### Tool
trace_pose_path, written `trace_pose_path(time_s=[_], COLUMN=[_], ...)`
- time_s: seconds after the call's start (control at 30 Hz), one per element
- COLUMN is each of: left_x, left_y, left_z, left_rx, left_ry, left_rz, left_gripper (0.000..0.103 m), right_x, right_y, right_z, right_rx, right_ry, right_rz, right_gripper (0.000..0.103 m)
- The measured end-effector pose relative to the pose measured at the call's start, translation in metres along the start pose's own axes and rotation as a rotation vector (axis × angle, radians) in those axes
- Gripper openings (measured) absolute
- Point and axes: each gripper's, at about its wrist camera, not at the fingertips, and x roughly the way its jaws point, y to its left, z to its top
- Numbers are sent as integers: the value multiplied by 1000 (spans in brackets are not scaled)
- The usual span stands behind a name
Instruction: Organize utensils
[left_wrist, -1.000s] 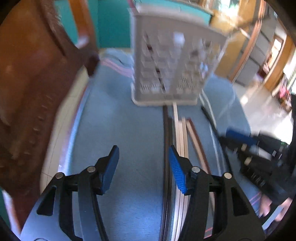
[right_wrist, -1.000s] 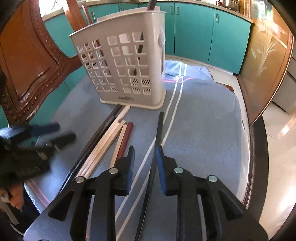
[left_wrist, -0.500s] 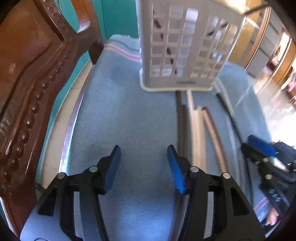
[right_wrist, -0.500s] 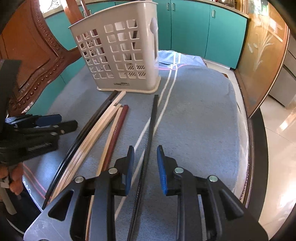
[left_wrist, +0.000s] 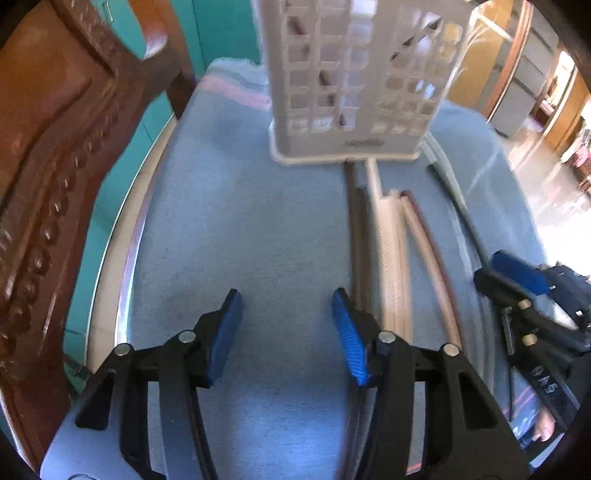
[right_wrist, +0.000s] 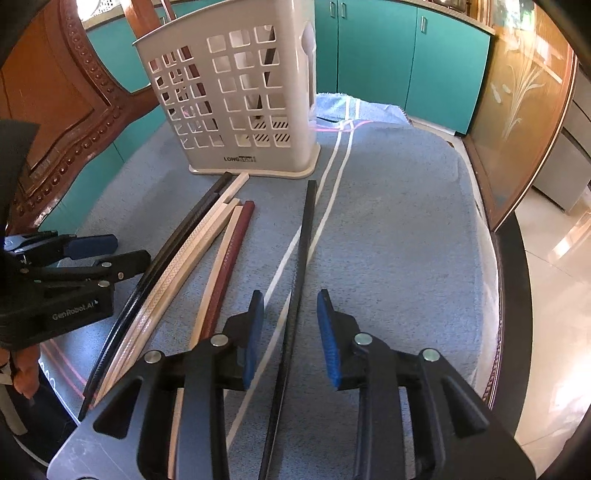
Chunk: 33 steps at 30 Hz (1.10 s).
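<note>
A white slotted utensil basket (right_wrist: 240, 99) stands upright on a blue towel (right_wrist: 388, 240); it also shows in the left wrist view (left_wrist: 354, 81). Several chopsticks lie in front of it: a black pair (right_wrist: 173, 247), cream ones (right_wrist: 192, 251), a dark red one (right_wrist: 229, 266) and a lone black one (right_wrist: 301, 258). My right gripper (right_wrist: 290, 332) is open, its jaws on either side of the lone black chopstick, low over the towel. My left gripper (left_wrist: 286, 332) is open and empty, just left of the dark chopsticks (left_wrist: 356, 236).
A carved wooden chair back (left_wrist: 51, 155) stands close on the left. Teal cabinets (right_wrist: 406, 55) line the far wall. The round table's rim (right_wrist: 513, 280) curves along the right, with tiled floor beyond it.
My right gripper has opened wider around the lone black chopstick. My left gripper has drawn nearer the basket and shifted left of the chopstick bundle.
</note>
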Motion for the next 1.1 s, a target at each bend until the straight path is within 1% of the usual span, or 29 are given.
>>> trace_pose_path(time_s=[0.13,0.23,0.33,0.4,0.5,0.53,0.6,0.63,0.67,0.7,0.73,0.77,0.97,1.07,1.1], left_x=[-4,-13,-18,-15,-13,-11,-9,-11,-12,-13,-14,-13,-14,-25,-33], left_y=[4,5,-2,-9,-15,-16,-18,-19,-18,-18,-18,-17,6,17,18], left_z=[-3,-4,-5,-9,-12,-13,-13,-14,-15,-16,-15,-13,-3,1,-4], left_rx=[-5,-11,17,45,62,64,68,67,64,60,56,48,2,-18,-25], left_ry=[-8,-36,-43,-23,-19,-5,-10,-10,-11,-14,-14,-15,-21,-37,-42], left_rz=[-16,-60,-85,-76,-72,-58,-44,-46,-49,-46,-46,-50,-76,-125,-145], left_gripper=[52,52,52,52,55,53,50,44,34,28,18,13,12,12,12], right_x=[0,2,2,2,2,2,2,2,2,2,2,2,1,-1,-2], right_y=[0,2,5,6,6,7,7,7,7,7,7,7,6,2,0], right_z=[0,0,0,0,0,0,0,0,-1,-1,-1,-1,-1,-1,-1], right_rx=[2,-11,-26,-29,-28,-28,-29,-29,-29,-29,-29,-30,-22,-3,10], right_ry=[-1,0,-5,-5,-6,-6,-6,-6,-6,-7,-7,-7,-5,-2,-1], right_rz=[4,-6,-22,-27,-26,-26,-27,-27,-28,-28,-29,-29,-24,-19,-14], right_gripper=[30,31,31,31,31,31,31,31,31,31,31,31,31,31,31])
